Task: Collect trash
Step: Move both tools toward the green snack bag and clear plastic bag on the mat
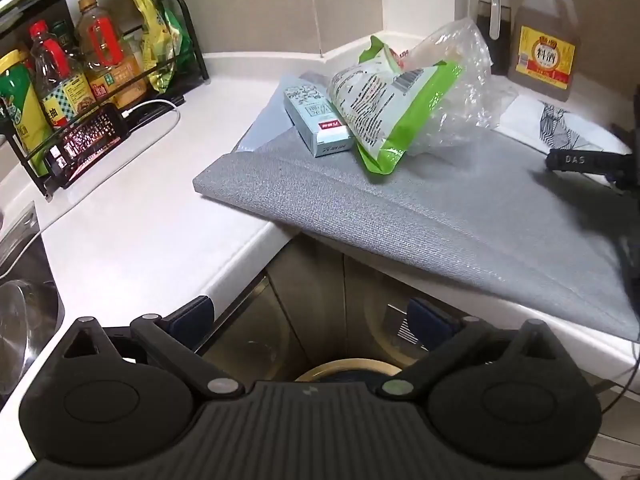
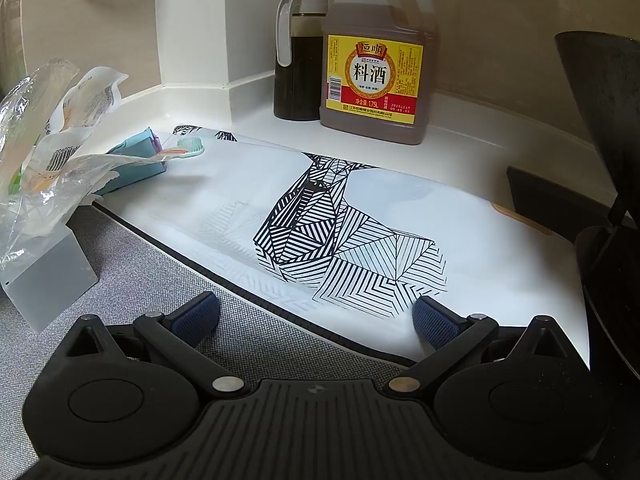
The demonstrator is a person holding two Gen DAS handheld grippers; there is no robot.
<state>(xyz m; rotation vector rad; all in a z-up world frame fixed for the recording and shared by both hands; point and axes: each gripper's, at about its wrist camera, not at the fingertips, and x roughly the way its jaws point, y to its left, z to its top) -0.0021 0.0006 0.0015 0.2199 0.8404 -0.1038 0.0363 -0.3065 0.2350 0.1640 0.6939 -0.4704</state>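
Nearest, the left gripper (image 1: 312, 322) hangs over the counter edge, jaws spread wide and holding nothing. The right gripper (image 2: 316, 316) hovers with jaws likewise apart and empty, above the seam between a grey mat (image 2: 120, 264) and a white mat (image 2: 500, 256) printed with black stripes. Farther back on the grey mat lies the trash: a small box (image 1: 318, 122), a green-edged wrapper (image 1: 384, 112) leaning on it, and crumpled clear plastic (image 1: 460, 92). A cooking wine jug (image 2: 374, 52) stands at the wall.

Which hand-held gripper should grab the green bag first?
Probably the left hand-held gripper: open, with the green bag straight ahead. The right hand-held gripper faces the patterned mat, trash at its far left.
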